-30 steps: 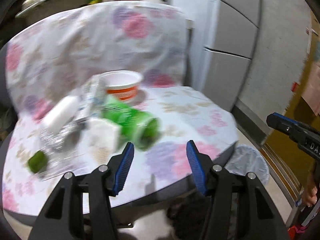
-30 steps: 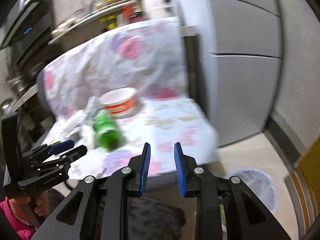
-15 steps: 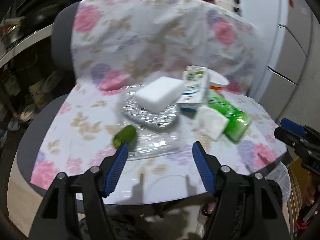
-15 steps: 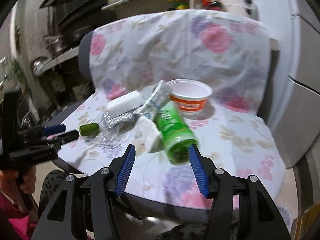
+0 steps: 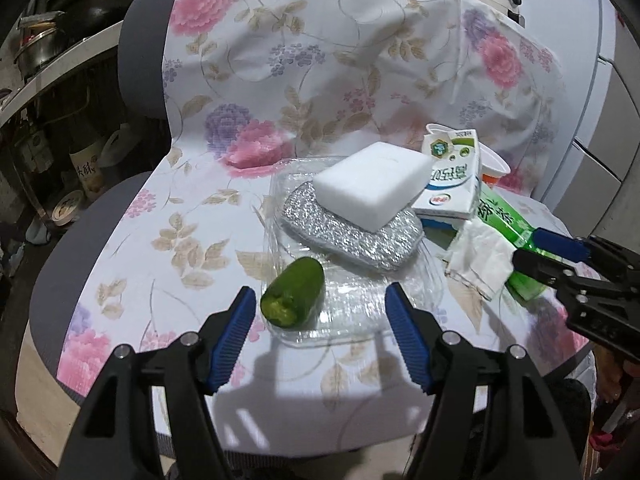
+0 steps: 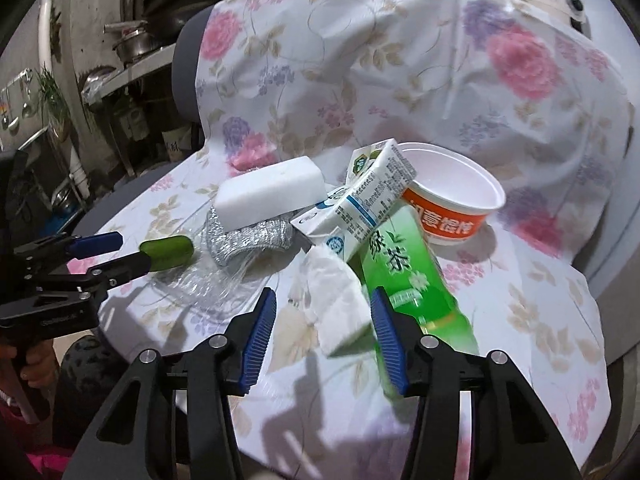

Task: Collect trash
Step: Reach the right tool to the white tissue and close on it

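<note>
nothing looks collected yet: the cucumber [image 5: 293, 298], tissue [image 6: 340, 298], green bottle [image 6: 412, 276], carton [image 6: 362, 200] and cup [image 6: 452, 200] all lie on the cloth-covered chair [image 5: 132, 216], while the left gripper [image 5: 320, 312] and right gripper [image 6: 324, 332] hover with fingers spread, holding nothing.

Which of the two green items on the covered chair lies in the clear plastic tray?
The bitten cucumber piece, at the tray's near corner. The green tea bottle lies outside it, beside the milk carton.
</note>
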Available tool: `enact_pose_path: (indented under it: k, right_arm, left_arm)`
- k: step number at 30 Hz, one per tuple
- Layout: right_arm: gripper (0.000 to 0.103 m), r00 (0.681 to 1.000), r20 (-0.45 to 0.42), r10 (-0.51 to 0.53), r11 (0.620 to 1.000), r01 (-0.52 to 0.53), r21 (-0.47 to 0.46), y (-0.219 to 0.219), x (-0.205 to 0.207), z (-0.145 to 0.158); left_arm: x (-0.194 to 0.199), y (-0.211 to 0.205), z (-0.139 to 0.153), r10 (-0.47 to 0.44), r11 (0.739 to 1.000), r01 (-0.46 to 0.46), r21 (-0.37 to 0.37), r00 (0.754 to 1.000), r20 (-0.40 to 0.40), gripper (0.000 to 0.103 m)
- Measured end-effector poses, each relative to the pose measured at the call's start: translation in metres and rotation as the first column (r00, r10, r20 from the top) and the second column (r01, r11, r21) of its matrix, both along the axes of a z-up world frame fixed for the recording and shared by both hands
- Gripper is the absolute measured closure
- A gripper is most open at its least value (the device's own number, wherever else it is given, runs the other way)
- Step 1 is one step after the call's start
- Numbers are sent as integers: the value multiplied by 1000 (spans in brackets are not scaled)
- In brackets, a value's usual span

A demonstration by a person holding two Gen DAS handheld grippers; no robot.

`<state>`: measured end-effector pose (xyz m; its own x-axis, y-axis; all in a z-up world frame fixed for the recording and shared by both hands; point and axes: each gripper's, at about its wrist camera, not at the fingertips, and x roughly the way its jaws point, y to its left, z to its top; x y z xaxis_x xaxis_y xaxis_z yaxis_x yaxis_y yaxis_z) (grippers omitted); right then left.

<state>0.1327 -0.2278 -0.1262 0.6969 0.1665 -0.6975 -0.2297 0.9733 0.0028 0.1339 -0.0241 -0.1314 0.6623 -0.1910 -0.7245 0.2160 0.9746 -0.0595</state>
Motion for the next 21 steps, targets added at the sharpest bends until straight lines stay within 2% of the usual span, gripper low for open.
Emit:
enact_pose_path:
  k: [1,3,11,14,17,19,20,21]
  right_arm:
    - [64,1000,-5,3,1000,-3,-7,1,5,-1]
    - [67,1000,-12,11,1000,-11,-29,2,16,-3]
    - [67,994,-101,37,996,-45,-73,6,49,-17]
    - [67,988,-143,52,994,-64,-84,8,47,-25]
    - [66,987,-143,70,984,-91,-151,17,35,-30]
    - [67,988,-134,79,981,-101,-164,21,27,-28]
    - [68,988,-130,86,981,-107,-164,22,23,-27]
    - [75,988,-121,93,980,-112,-166,24,17,-23]
  left_arm:
    - [2,0,0,2,1000,-2,0,1000,1,37]
    - [5,2,0,6,1000,-6,-1,1000,4,37]
    - [9,9,-1,17,1000,-17,-8,1000,0,37]
    - [7,12,0,22,1000,-22,-10,1000,2,37]
    - [6,14,1,25,1000,-25,-9,1000,4,37]
    - [6,16,2,27,1000,-27,-10,1000,6,37]
    - [6,17,2,25,1000,-25,-9,1000,7,37]
    - [6,17,3,25,1000,-25,-5,1000,9,37]
